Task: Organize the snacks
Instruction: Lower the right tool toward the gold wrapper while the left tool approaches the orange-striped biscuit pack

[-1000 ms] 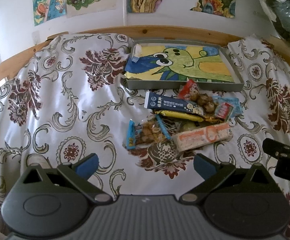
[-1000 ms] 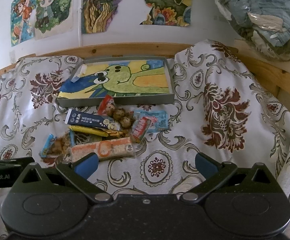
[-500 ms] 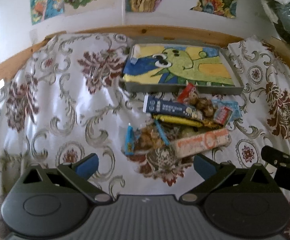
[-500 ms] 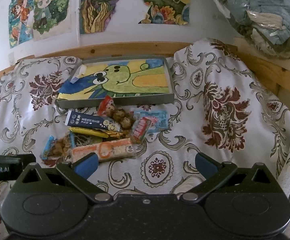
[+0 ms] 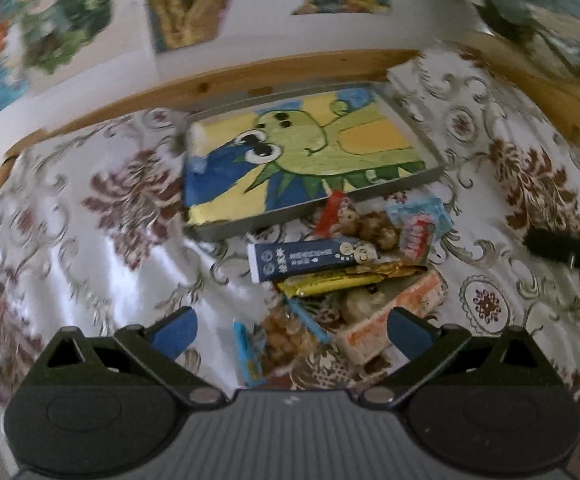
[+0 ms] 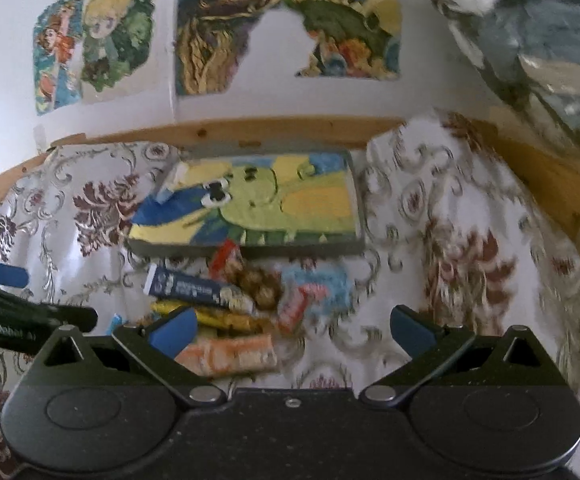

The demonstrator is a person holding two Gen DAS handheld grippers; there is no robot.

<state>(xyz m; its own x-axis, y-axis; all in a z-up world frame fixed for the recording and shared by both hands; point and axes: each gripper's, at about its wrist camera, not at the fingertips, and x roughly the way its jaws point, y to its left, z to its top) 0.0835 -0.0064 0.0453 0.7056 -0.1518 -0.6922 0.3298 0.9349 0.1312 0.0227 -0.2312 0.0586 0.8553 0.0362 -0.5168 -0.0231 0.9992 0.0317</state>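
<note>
**Inspector:** How are the two grippers found?

**Recorder:** The left gripper [image 5: 292,330] is held with its jaws spread wide and nothing between them; it is poised over the near end of the snack pile. The right gripper [image 6: 292,326] is likewise spread and empty, just right of it.

**Inspector:** Where are the snacks located?

**Recorder:** They are heaped on the floral bedspread [image 5: 90,248], just near of the grey tray [image 5: 322,152], which is lined with a dinosaur drawing. A dark blue bar [image 5: 314,258] is laid at the far left of the pile, a gold-wrapped bar [image 5: 330,283] touching its near side. An orange-and-white packet [image 5: 394,320] is seen at the near right, a blue-edged clear bag [image 5: 278,340] at the near left. One small white item [image 6: 172,184] is noted in the tray's far left corner.
</note>
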